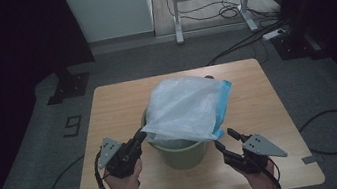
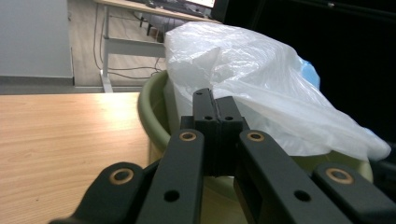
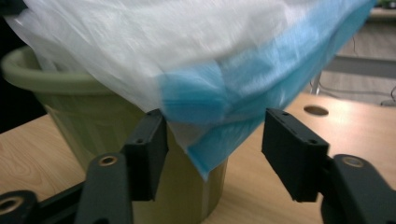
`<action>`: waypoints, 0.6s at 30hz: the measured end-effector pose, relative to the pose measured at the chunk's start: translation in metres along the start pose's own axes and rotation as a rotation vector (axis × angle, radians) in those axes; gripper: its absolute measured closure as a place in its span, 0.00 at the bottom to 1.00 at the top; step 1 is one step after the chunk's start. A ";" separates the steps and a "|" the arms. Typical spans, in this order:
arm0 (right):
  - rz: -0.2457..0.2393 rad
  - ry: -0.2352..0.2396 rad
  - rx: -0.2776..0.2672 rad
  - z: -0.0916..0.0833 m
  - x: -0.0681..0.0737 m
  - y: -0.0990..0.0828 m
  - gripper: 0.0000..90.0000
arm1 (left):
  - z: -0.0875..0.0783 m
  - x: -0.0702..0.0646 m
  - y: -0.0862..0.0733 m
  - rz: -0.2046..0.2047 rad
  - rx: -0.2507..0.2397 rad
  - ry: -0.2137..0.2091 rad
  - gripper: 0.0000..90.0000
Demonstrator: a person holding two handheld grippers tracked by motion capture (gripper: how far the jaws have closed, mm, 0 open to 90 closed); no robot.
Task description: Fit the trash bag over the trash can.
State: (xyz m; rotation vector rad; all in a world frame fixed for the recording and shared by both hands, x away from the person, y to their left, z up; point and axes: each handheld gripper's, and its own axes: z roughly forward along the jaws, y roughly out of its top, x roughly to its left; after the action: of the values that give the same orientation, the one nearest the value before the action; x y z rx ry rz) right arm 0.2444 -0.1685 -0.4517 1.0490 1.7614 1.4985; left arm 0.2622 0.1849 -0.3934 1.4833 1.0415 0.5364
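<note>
Wooden surface (image 1: 118, 107) carries a green bin (image 1: 183, 154) at centre. Left tool (image 1: 141, 136), at the bin's 9 o'clock, pinches the white bag (image 1: 183, 107). Right tool (image 1: 225, 140), at 4 o'clock, stands spread; its own view shows the bag's blue corner (image 3: 210, 154) hanging between the jaws, untouched.

White plastic bag (image 1: 184, 110) drapes over green bucket (image 1: 181, 154); left gripper (image 1: 141, 136) pinches its corner

Thin, crinkled translucent plastic bag (image 1: 184, 110) – smooth matt green plastic bucket (image 1: 181, 154) – on a matt wood-grain table (image 1: 255, 112).
</note>
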 end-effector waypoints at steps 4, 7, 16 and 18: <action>0.043 0.043 0.009 0.007 0.001 -0.007 0.41 | -0.001 0.004 0.000 -0.018 -0.007 0.007 1.00; 0.020 0.033 0.007 0.014 0.007 -0.009 0.37 | -0.002 0.006 0.000 -0.025 -0.009 0.009 1.00; -0.003 -0.032 -0.038 0.016 0.000 -0.007 0.94 | -0.006 0.011 -0.001 -0.037 -0.014 -0.001 0.99; -0.003 -0.029 -0.054 0.014 -0.003 -0.001 0.97 | -0.008 0.013 -0.002 -0.041 -0.016 -0.002 0.99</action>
State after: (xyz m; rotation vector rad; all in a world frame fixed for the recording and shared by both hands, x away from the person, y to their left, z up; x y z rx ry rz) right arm 0.2577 -0.1644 -0.4557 1.0359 1.6920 1.5134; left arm 0.2609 0.2000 -0.3966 1.4453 1.0619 0.5126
